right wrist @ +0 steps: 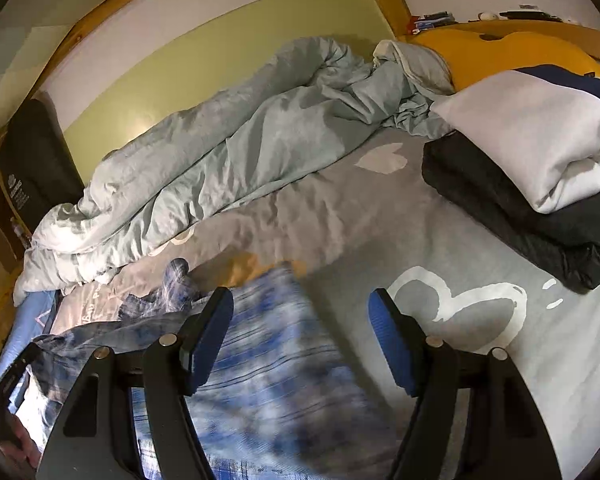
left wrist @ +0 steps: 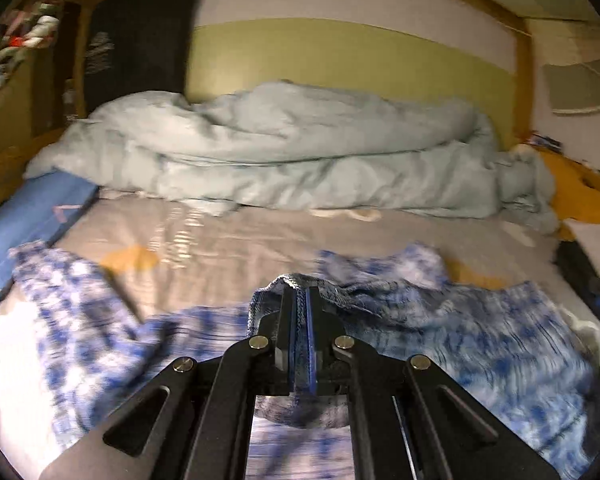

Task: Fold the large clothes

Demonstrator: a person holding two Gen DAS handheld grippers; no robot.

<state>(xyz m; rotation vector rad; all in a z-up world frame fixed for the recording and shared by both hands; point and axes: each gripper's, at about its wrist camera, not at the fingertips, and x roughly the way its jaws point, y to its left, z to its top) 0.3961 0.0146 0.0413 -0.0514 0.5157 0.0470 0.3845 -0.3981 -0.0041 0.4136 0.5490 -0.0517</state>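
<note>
One blue-and-white patterned garment (left wrist: 500,344) lies spread across the near part of the bed, on a grey sheet (right wrist: 480,240) printed with white heart outlines. The left gripper (left wrist: 301,304) has its jaws pressed together on a bunched fold of the garment's ribbed edge, pinched between the blue pads. The right gripper (right wrist: 302,320) stands wide, its fingers apart with nothing between the pads; part of the garment and bare sheet show below the gap. Beyond the garment a pale blue-green duvet (left wrist: 284,152) is heaped along the far side of the bed against a green wall (left wrist: 340,56). At the right, in the right wrist view, a white folded item (right wrist: 540,132) rests on a dark folded item (right wrist: 500,208), near a yellow cushion (right wrist: 500,52). A blue object (left wrist: 28,220) lies at the left edge of the bed.
</note>
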